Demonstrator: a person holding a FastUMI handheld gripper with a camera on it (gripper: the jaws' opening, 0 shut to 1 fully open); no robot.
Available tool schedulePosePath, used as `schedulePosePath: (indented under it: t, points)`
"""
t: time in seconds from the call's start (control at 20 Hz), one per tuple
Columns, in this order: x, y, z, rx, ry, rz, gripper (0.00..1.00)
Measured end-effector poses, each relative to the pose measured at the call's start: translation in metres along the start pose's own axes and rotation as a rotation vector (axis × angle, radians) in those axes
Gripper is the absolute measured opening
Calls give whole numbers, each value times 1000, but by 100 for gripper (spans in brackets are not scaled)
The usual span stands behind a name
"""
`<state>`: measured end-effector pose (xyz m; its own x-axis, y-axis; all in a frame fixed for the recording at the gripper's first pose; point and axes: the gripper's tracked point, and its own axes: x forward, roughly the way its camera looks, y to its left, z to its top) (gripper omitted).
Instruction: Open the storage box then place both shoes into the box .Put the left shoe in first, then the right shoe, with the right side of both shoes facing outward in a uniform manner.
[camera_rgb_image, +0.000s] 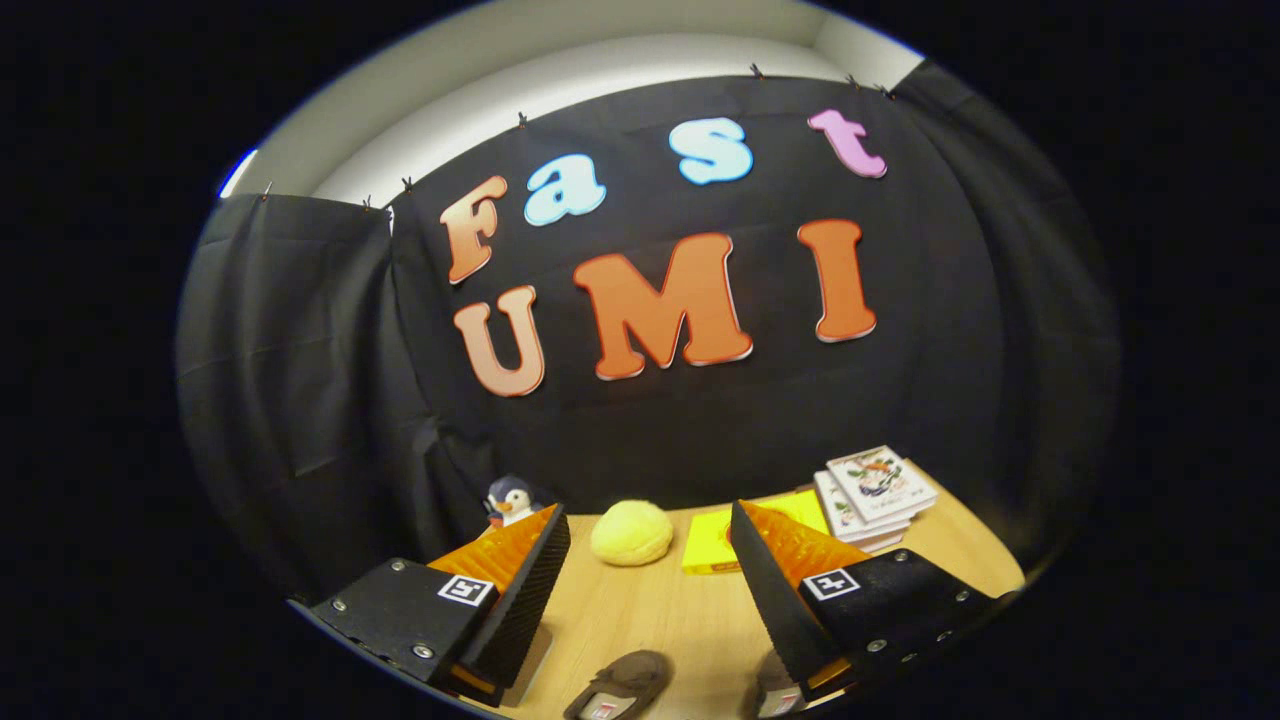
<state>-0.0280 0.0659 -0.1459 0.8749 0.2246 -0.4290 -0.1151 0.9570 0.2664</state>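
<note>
- Shoes: one brown slipper-type shoe (620, 685) lies on the tabletop (660, 610) at its near edge, between my fingers and below them; second shoe (775, 690) just beside it, half hidden under my right finger.
- My gripper (650, 560) is spread wide, holding nothing, hanging above the tabletop.
- Shoes look soft and light, so they'd squash under a hard pinch; I'd take the heel collar or side wall.
- Far edge: yellow plush ball (632, 533), penguin toy (511, 500), yellow pad (740, 545), book stack (875, 495).
</note>
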Motion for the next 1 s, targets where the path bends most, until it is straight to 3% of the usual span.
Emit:
schedulePosePath:
  t: [0.45, 0.8, 1.0]
  points:
    - [16, 76, -152, 289, 513, 247, 96]
    - [11, 119, -212, 289, 696, 401, 96]
    - [8, 150, -238, 348, 775, 531, 96]
